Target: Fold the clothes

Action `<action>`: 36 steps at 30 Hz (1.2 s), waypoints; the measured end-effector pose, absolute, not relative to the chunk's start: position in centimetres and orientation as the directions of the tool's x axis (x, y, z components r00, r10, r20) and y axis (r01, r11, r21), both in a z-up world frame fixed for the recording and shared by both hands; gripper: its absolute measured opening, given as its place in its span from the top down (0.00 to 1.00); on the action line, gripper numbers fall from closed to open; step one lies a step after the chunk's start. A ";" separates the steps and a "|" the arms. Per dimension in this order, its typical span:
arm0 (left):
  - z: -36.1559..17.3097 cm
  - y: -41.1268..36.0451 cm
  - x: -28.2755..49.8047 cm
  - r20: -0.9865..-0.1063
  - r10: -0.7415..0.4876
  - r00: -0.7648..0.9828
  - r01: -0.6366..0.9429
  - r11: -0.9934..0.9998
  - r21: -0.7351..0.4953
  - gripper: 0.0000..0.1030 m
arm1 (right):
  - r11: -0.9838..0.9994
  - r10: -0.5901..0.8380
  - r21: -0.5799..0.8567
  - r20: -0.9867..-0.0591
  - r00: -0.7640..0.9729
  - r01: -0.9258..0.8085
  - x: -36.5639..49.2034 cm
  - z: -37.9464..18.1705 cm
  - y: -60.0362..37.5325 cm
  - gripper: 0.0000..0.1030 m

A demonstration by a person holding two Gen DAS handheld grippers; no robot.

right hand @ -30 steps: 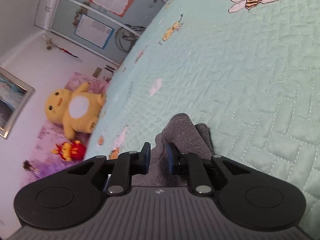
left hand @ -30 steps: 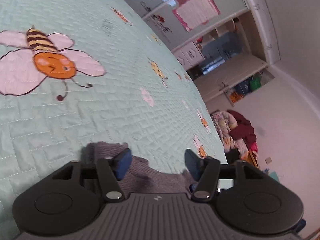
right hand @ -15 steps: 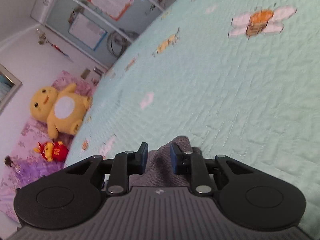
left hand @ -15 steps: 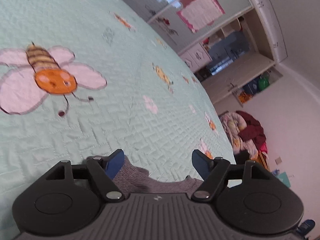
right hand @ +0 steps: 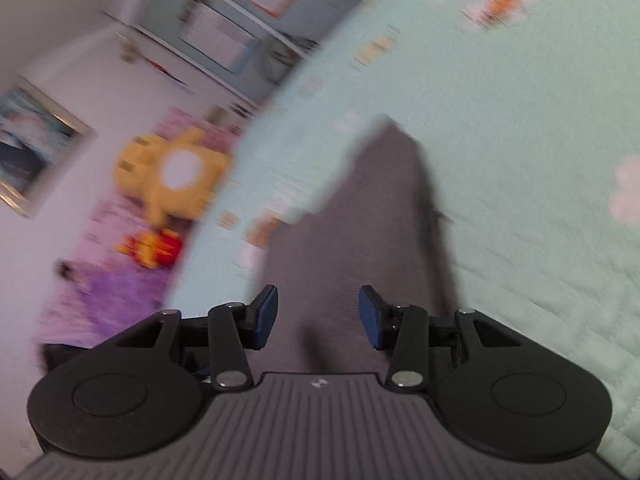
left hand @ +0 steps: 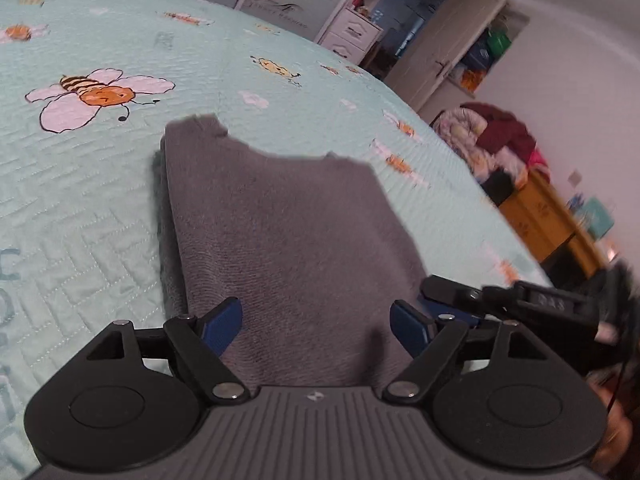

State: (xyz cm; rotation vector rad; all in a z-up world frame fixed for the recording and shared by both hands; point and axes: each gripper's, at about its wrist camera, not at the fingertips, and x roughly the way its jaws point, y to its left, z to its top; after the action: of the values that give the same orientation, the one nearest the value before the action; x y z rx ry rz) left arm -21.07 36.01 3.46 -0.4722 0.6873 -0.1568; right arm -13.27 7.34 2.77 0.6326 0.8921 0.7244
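Note:
A grey knitted garment (left hand: 288,224) lies folded flat on the mint green quilt (left hand: 100,208) with bee prints. My left gripper (left hand: 316,326) hovers over the garment's near edge; its jaws are opening wide and the blue pads press on nothing. The right gripper shows at the right edge of the left wrist view (left hand: 452,300), beside the garment's corner. In the blurred right wrist view the same grey garment (right hand: 360,240) stretches away under my right gripper (right hand: 318,316), whose jaws are opening with the cloth below them, not pinched.
The quilt (right hand: 520,120) spreads on all sides of the garment. Past the bed stand a white cabinet (left hand: 352,36), a heap of clothes (left hand: 492,148) and a yellow wooden unit (left hand: 548,216). A yellow plush toy (right hand: 172,172) sits against the wall by purple bedding.
Both grippers let go of the grey cloth, opened wider and drew back, so the whole folded garment now shows ahead. The left gripper also rolled, levelling its view.

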 end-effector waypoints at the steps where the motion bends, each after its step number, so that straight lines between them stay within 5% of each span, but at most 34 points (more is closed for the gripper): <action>1: 3.2 35.7 -21.1 -0.575 -0.277 0.769 -0.012 0.894 -0.447 0.18 | 0.623 0.764 0.718 -0.474 0.439 -0.310 -13.2 2.3 7.6 0.79; 3: 4.1 35.4 -21.1 -0.583 -0.250 0.773 -0.032 0.903 -0.429 0.20 | 0.680 0.717 0.660 -0.510 0.475 -0.319 -13.3 3.0 7.7 0.88; 9: 7.3 33.7 -24.2 -0.514 -0.277 0.812 0.037 0.903 -0.429 0.20 | 0.625 0.758 0.690 -0.424 0.495 -0.365 -16.7 7.0 6.9 0.80; 14: 3.7 32.1 -23.8 -0.585 -0.272 0.764 0.049 0.928 -0.368 0.26 | 0.628 0.761 0.711 -0.477 0.440 -0.315 -17.5 3.8 7.8 0.81; 16: 3.5 32.3 -23.5 -0.583 -0.260 0.770 0.031 0.927 -0.373 0.27 | 0.659 0.739 0.683 -0.510 0.440 -0.315 -17.2 2.5 8.3 1.00; 19: 5.2 32.3 -23.9 -0.577 -0.249 0.778 0.018 0.927 -0.375 0.28 | 0.672 0.727 0.676 -0.524 0.443 -0.304 -17.3 3.4 8.0 1.00; 23: 6.7 32.1 -25.8 -0.537 -0.275 0.797 0.044 0.915 -0.402 0.27 | 0.662 0.729 0.677 -0.481 0.488 -0.322 -19.2 5.9 6.7 0.81; 32: 6.1 31.6 -25.3 -0.644 -0.243 0.726 -0.072 0.904 -0.422 0.25 | 0.781 0.621 0.557 -0.638 0.455 -0.283 -19.9 5.5 8.5 0.73; 34: 7.3 31.5 -25.7 -0.665 -0.220 0.714 -0.102 0.907 -0.409 0.25 | 0.801 0.596 0.519 -0.653 0.467 -0.297 -20.4 7.0 8.9 0.48; 36: 8.7 31.5 -26.7 -0.663 -0.210 0.718 -0.111 0.907 -0.407 0.25 | 0.812 0.583 0.493 -0.650 0.488 -0.313 -21.3 8.6 9.0 0.40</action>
State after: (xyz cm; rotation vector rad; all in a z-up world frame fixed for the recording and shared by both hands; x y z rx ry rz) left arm -26.69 31.54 8.66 -0.4432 0.7741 -0.0564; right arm -21.26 9.01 8.57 0.3288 0.9097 0.5564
